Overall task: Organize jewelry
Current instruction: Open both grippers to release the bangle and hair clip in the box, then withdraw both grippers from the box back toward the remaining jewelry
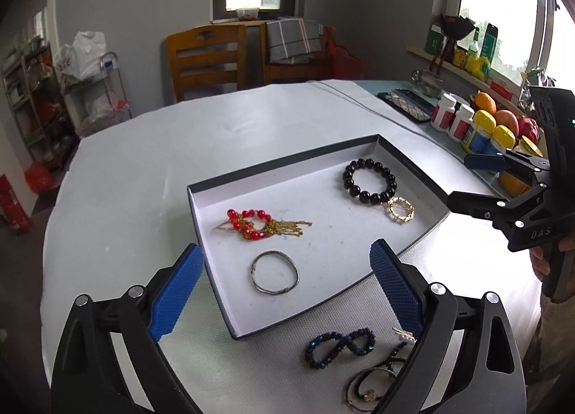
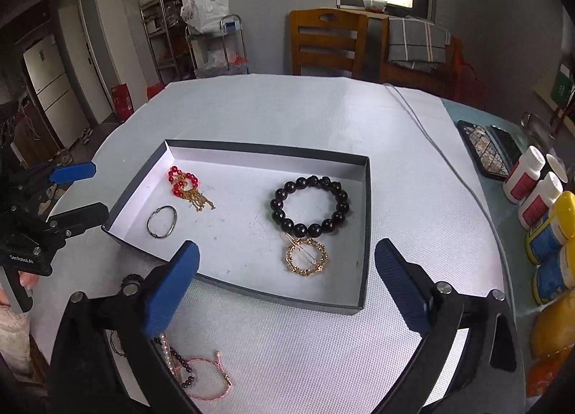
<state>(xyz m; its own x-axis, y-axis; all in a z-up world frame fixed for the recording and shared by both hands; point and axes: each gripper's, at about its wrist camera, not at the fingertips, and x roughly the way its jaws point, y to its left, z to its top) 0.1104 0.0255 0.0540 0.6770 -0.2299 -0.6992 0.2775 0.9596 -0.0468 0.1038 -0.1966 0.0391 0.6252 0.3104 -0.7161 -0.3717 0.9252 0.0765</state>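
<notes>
While four pieces are lying in the box [image 1: 413,162], I am holding both jaws apart and empty; the blue beaded bracelet [image 1: 339,342] is waiting outside.

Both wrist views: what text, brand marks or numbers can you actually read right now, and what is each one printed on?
"DAS" — on the black body of the right gripper, seen from the left wrist.
"GenRobot.AI" — small and only roughly legible, on the body of the left gripper, seen from the right wrist.
Faint print on the tray inner wall: too small to read.
Labels on the pill bottles and the green boxes on the sill: blurred, unreadable.
</notes>
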